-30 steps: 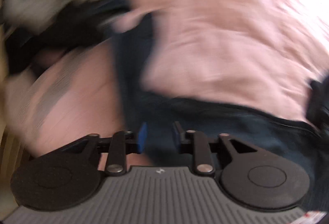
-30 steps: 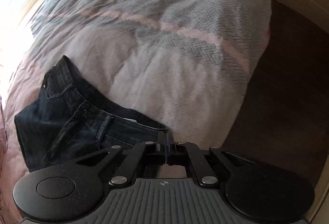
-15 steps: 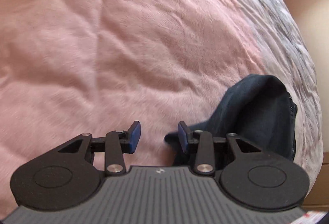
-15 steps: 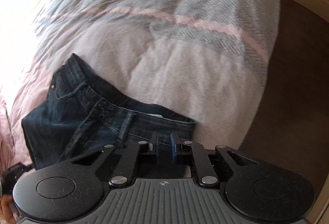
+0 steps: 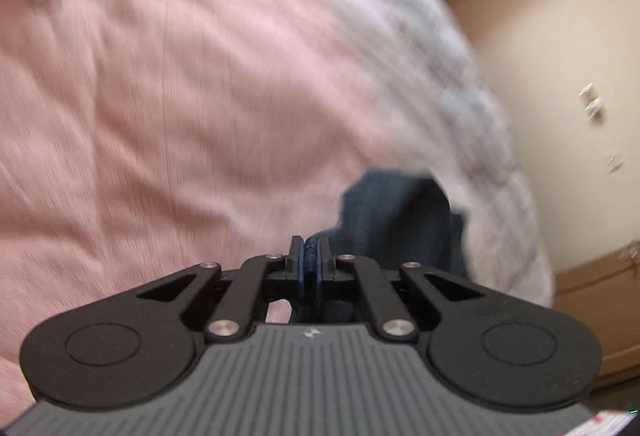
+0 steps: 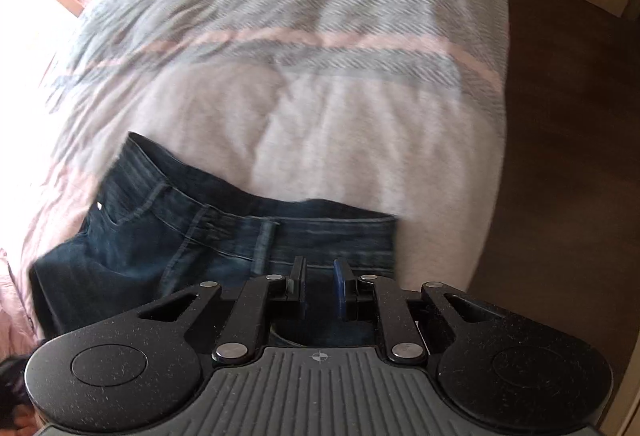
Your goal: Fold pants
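Left wrist view: left hand-held gripper (image 5: 310, 262) clamps pants (image 5: 396, 212) edge for folding; right hand-held gripper (image 6: 319, 276) hovers narrowly parted over waistband (image 6: 320, 232) near bed (image 6: 320, 116) edge.

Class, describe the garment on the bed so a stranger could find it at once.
Start at the big bed with its pale striped cover. Near its close edge lie the jeans, waistband towards the far side. They are the only dark blue denim on the pale bedding.

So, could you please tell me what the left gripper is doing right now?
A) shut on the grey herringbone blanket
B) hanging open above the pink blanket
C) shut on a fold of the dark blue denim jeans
C: the left gripper has its blue pads pressed onto a fold of the dark blue denim jeans.
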